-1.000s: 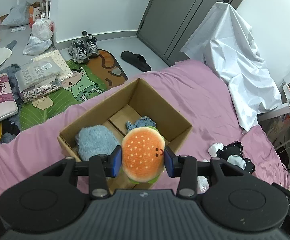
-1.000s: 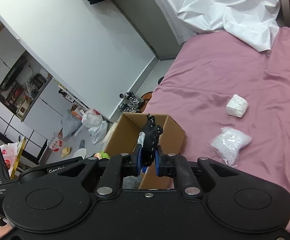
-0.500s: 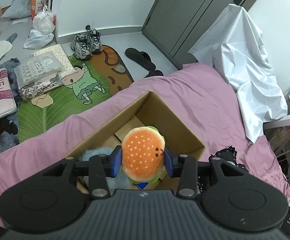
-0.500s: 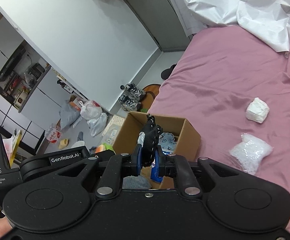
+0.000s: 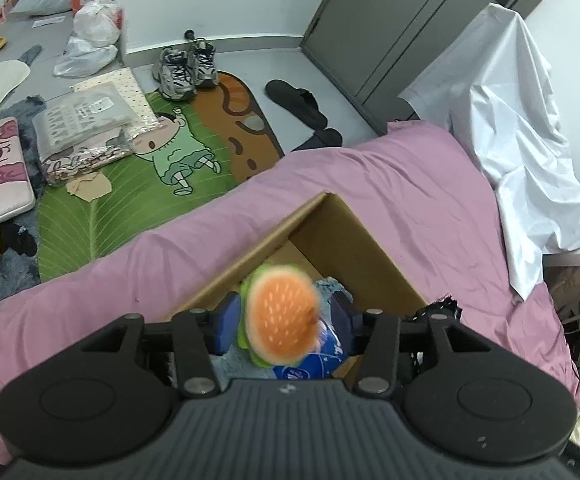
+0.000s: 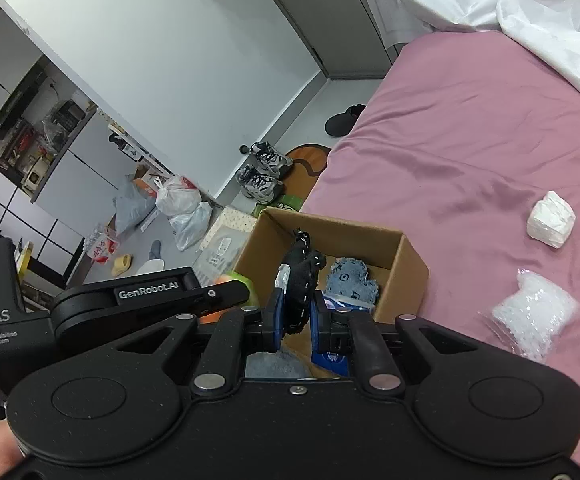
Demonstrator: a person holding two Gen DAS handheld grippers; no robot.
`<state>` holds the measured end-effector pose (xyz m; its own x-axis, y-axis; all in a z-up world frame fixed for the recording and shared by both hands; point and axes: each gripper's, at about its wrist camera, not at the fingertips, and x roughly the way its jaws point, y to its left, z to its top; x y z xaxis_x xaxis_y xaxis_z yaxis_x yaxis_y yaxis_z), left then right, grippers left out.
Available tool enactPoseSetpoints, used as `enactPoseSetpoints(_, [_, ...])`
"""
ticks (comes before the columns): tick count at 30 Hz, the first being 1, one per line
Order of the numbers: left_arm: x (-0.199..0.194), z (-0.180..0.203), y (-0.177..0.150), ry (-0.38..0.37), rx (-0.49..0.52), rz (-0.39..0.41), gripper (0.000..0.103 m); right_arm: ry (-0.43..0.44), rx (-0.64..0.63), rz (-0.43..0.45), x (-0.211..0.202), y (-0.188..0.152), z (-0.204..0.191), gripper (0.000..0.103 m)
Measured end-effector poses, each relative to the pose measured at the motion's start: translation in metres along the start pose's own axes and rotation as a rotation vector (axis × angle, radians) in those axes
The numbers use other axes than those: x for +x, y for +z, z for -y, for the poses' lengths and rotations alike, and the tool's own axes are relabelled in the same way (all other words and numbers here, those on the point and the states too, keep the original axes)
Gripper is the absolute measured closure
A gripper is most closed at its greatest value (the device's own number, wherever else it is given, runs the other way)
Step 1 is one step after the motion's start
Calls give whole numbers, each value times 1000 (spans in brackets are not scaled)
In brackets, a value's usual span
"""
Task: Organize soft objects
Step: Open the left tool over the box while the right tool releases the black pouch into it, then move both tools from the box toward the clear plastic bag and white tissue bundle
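1. Left gripper (image 5: pixel 284 318) pitched steeply down over the cardboard box (image 5: pixel 353 248), lower centre of frame. Jaws have just been opening; the motion-blurred burger plush (image 5: pixel 282 318) sits between them, pads no longer pressing it.
2. Right gripper (image 6: pixel 295 318) clamped tight on black fabric item (image 6: pixel 299 276), over the box (image 6: pixel 407 268) at centre frame.

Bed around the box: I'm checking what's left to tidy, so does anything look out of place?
Yes. A white wad and a clear crinkly bag lie loose on the pink sheet, outside the cardboard box.
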<state>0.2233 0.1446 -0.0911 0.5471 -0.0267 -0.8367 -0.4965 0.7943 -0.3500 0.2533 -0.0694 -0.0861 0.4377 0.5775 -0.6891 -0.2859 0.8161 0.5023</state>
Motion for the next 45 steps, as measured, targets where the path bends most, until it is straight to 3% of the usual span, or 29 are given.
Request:
enactPoseSetpoints(9, [-8,-3,12,26,-2,20,48,25,-7,8,13,14,-10,87])
enactPoseSetpoints(12, [-12,0,14,40,8,29,47,57,-8,-1,21,17,-11,62])
enactPoseSetpoints(13, [-15,1,14,44,13,31,44,49,3,-9,22,17,-9,49])
enactPoseSetpoints(18, [-27,3,10,60,24,73,30,12,22,-12,9,10,0,44])
enactPoseSetpoints(23, [-33,10,3,88,38,72,17,-57,-5,35,-19,1,6,20])
enactPoseSetpoints(26, [-36,16,-4,135,62,56,9,-82,-22,58,-34,-2,11,15])
enactPoseSetpoints(29, [-41,21,-12,171,97,62,8,-90,-11,68,-44,-4,18,12])
enactPoseSetpoints(35, [-56,33,-26,144,141,85,0,-84,8,87,-64,-10,34,7])
enactPoseSetpoints(40, [-60,49,-44,76,208,69,0,-82,8,103,-78,-18,43,0])
enactPoseSetpoints(45, [-67,61,-58,56,231,91,0,-99,15,128,-92,-23,56,0])
